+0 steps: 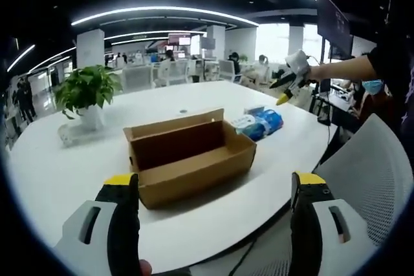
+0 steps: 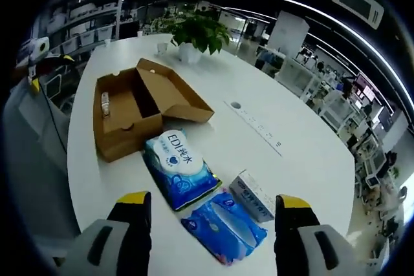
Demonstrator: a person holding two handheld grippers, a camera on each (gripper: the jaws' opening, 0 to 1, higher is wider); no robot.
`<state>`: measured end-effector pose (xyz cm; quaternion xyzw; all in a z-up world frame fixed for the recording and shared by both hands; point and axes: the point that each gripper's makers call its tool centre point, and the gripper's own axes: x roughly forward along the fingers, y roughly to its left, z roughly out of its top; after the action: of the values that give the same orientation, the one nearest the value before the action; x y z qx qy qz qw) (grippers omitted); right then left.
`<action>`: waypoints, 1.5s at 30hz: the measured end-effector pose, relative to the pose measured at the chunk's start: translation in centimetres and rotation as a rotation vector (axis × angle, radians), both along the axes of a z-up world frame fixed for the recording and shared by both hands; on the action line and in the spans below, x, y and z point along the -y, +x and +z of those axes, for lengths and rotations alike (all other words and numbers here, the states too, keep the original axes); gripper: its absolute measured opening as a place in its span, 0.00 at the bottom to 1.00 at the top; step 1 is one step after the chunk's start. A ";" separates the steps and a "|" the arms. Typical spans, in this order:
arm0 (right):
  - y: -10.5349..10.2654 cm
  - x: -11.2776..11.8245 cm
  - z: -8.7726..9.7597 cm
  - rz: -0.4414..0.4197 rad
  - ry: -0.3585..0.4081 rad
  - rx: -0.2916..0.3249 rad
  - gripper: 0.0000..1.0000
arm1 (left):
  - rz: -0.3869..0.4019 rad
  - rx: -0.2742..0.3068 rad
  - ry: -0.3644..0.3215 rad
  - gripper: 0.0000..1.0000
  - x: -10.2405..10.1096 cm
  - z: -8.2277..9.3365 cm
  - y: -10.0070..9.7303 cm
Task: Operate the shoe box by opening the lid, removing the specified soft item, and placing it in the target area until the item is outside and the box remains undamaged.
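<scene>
The brown cardboard shoe box stands open on the white table, lid folded back; a small bottle-like item lies inside it. Beside the box lie a blue soft tissue pack, a second blue pack and a small white pack. My left gripper is open near the table's front edge, short of the box. My right gripper is open above the packs, nothing between its jaws. From the left gripper view the right gripper hangs in a person's hand above the table's far right.
A potted green plant stands on the table beyond the box. A grey mesh chair is at the table's right. A cable port sits mid-table. Desks, chairs and people fill the office behind.
</scene>
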<state>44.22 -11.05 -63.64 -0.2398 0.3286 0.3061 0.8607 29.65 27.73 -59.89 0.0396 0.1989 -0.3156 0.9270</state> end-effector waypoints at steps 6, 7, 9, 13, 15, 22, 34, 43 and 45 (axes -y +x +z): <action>-2.5 -1.5 0.2 -0.011 0.012 0.027 0.78 | -0.080 0.005 0.029 0.99 0.9 0.0 -0.3; -2.7 -1.6 0.3 -0.018 0.019 0.030 0.78 | -0.094 0.004 0.025 0.99 1.1 0.0 -0.3; -3.2 -1.7 0.6 -0.056 0.038 0.046 0.79 | -0.129 0.004 0.029 0.99 1.4 0.0 -0.1; -4.5 -2.4 1.0 -0.103 0.076 0.057 0.80 | -0.157 0.009 0.039 0.99 1.4 0.4 0.9; -5.0 -2.6 1.1 -0.114 0.090 0.060 0.80 | -0.169 0.014 0.044 0.99 1.2 0.8 1.7; -6.4 -3.1 2.2 -0.172 0.137 0.090 0.80 | -0.210 0.029 0.053 0.97 0.6 2.0 4.6; -8.8 -3.3 2.4 -0.228 0.169 0.101 0.81 | -0.286 0.000 0.107 0.93 1.1 1.3 8.0; -10.6 -4.1 2.3 -0.238 0.172 0.103 0.82 | -0.328 -0.040 0.140 0.86 1.2 0.5 11.4; -11.2 -4.3 2.3 -0.238 0.156 0.107 0.83 | -0.345 -0.045 0.164 0.85 1.2 0.2 11.9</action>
<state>33.03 -6.74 -61.36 -0.1474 0.2836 0.2132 0.9232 41.50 26.49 -59.73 0.1416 0.2351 -0.4534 0.8480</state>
